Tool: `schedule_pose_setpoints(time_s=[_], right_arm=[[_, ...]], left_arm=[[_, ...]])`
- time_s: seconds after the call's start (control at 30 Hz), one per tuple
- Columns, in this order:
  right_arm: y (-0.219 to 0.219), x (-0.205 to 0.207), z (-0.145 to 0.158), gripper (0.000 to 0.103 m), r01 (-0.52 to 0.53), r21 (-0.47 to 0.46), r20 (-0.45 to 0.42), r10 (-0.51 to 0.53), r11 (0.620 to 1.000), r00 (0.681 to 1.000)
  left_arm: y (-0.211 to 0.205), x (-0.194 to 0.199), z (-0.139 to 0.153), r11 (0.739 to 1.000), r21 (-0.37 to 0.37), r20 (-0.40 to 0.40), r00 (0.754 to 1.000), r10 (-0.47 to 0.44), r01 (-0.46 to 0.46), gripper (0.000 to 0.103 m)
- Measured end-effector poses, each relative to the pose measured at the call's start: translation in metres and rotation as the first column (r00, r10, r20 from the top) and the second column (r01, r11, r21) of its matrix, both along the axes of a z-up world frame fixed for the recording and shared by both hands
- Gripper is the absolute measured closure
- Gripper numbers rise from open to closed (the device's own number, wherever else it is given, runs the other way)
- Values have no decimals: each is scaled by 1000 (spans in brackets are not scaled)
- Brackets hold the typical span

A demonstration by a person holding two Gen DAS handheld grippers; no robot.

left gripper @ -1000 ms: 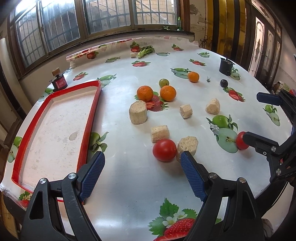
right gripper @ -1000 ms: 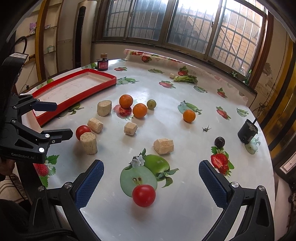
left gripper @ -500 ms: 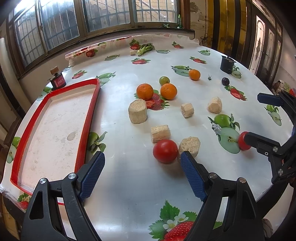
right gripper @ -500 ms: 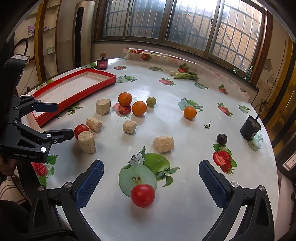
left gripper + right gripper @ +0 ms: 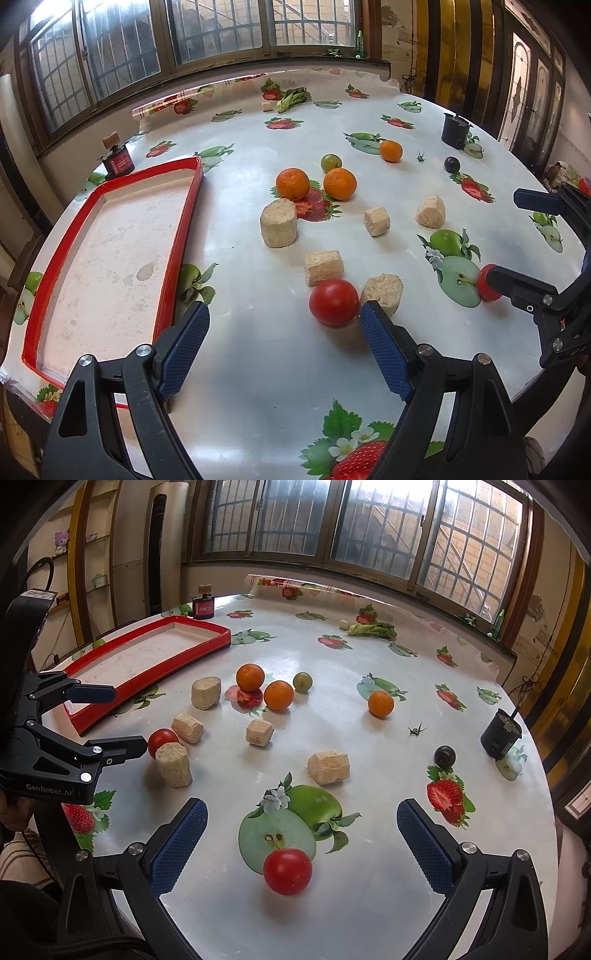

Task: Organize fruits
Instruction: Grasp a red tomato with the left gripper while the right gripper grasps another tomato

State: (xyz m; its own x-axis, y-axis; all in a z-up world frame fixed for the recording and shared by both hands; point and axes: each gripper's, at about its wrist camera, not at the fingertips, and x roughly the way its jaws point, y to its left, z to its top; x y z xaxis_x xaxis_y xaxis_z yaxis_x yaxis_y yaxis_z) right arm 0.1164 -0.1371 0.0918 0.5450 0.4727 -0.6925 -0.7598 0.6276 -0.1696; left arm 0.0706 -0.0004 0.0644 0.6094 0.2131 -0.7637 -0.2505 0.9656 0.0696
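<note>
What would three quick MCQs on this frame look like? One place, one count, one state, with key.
1. Where is the red tray?
A. Table's left side, near the left gripper
B. Beside the dark plum
C. Under the right gripper

2. How many oranges are on the table?
A. One
B. Three
C. Five

3. The right gripper is:
A. Shut on a tomato
B. Open, holding nothing
C. Shut on a cork block

Key: 1 A, the tray lies just beyond the left gripper. 2 B, oranges. 3 B, its fingers stand apart, with the near tomato loose between them.
</note>
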Motion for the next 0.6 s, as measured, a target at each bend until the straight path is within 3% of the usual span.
schedule_pose_setpoints(time_s=[0.6], right_arm=[[2,-1,-3,0,3,2,-7,-3,1000,1000]], left_arm=[[1,-6,4,1000,10,0,1000,9,-9,19]])
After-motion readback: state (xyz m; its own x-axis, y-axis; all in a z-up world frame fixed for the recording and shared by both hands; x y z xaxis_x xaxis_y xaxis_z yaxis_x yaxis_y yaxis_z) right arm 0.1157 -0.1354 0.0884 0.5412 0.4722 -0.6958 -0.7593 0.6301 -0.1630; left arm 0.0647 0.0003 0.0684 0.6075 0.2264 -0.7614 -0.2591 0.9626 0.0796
